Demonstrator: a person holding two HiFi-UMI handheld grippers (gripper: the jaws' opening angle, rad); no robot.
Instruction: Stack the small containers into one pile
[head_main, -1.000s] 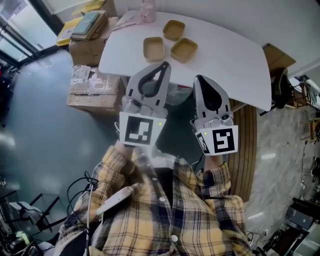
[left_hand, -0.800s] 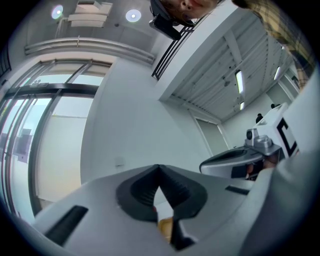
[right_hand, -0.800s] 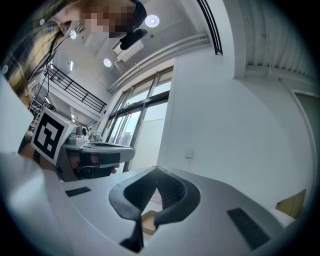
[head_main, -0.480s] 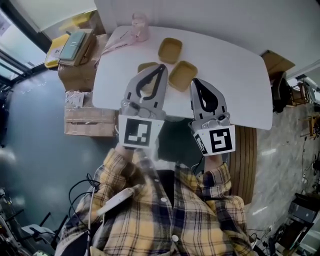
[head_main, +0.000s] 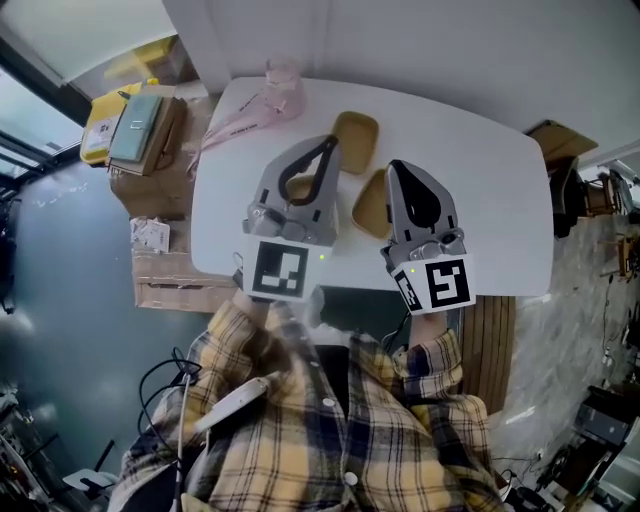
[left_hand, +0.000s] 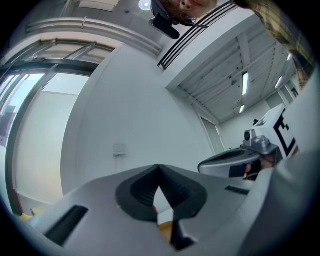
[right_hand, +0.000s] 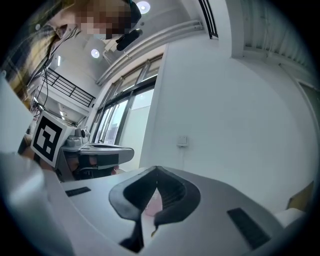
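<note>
Below, a white worktop (head_main: 480, 190) carries three small tan containers, unstacked and close together. They are a far container (head_main: 357, 138), a left container (head_main: 291, 187) partly hidden by the left gripper (head_main: 328, 145), and a right container (head_main: 368, 207) partly hidden by the right gripper (head_main: 398, 168). Both grippers hover side by side above the worktop, jaws clenched together on nothing. A pink object (head_main: 283, 82) stands near the far-left edge.

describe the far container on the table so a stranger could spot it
Find the white table by the wall. Near its middle lie three shallow tan containers. The far container is nearest the wall and fully in view; the other two sit closer to the person, partly hidden.
</note>
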